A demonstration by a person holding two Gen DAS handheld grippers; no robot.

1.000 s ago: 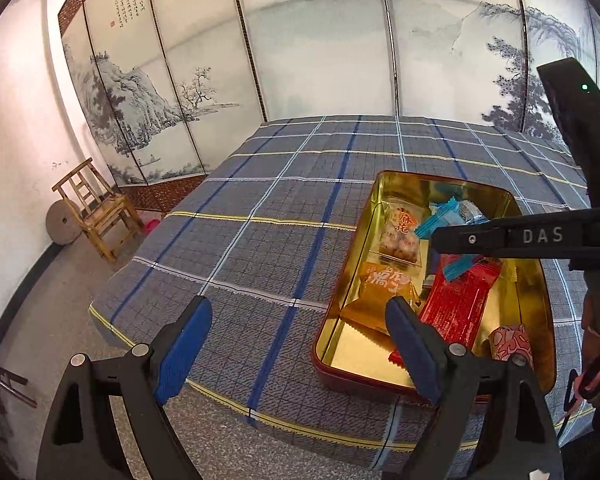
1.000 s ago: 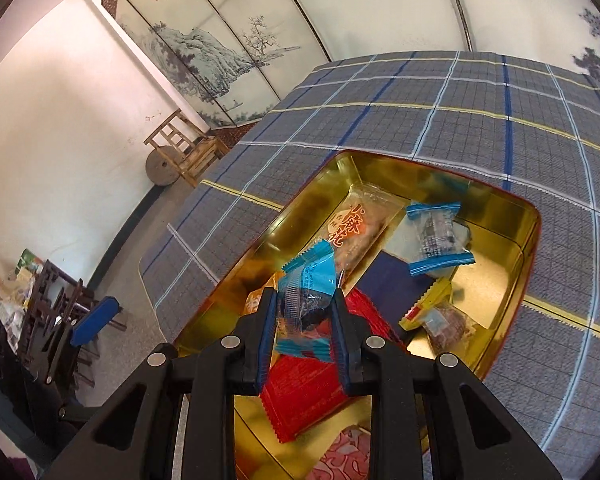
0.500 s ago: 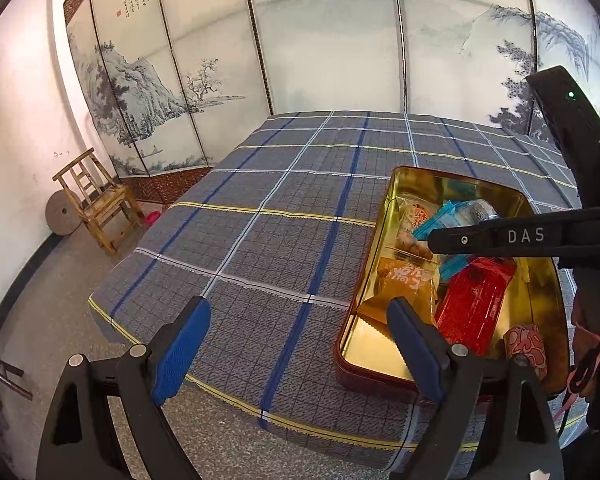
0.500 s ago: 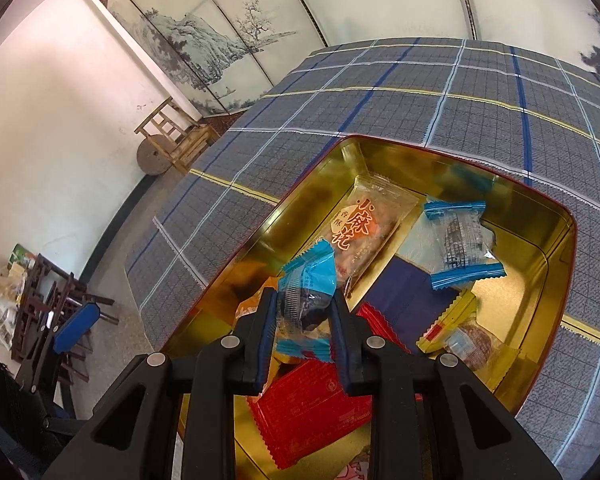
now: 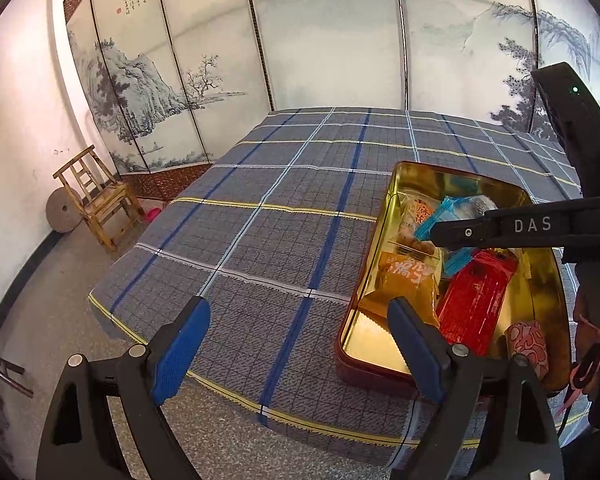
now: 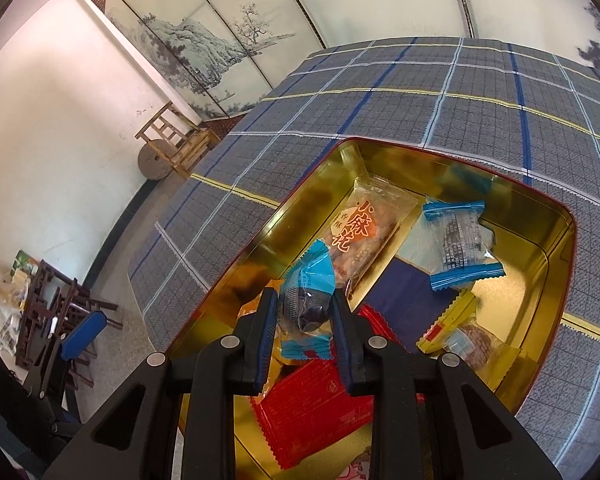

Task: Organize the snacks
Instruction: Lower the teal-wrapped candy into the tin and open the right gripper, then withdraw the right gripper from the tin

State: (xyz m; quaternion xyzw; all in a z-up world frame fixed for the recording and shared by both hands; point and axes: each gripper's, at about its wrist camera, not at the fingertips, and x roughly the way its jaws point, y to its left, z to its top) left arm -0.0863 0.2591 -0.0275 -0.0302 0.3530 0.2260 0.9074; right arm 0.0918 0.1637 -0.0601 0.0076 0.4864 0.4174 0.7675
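Note:
An open gold tin (image 5: pixel 384 200) with a red outside stands on the checked cloth. My right gripper (image 6: pixel 304 308) hangs over its near left part, shut on a blue-ended snack packet (image 6: pixel 312 276) with a dark sweet inside. In the left wrist view that gripper (image 5: pixel 436 236) reaches in from the right above the tin. In the tin lie a red packet (image 6: pixel 316 404), a clear packet with orange print (image 6: pixel 360 232), a second blue-ended packet (image 6: pixel 460 240), an orange packet (image 5: pixel 408 276) and a pink patterned one (image 5: pixel 528 340). My left gripper (image 5: pixel 296 312) stands open over the cloth, left of the tin, holding nothing.
The blue-grey checked cloth (image 5: pixel 284 200) covers a wide table that ends close below my left gripper. A painted folding screen (image 5: pixel 320 48) stands behind it. A wooden chair (image 5: pixel 96 200) and a round stone (image 5: pixel 62 210) are on the floor at the left.
The right gripper, still shut on the blue packet, has come a little closer to the tin's contents. The left view has drifted slightly left, and its jaws stay apart.

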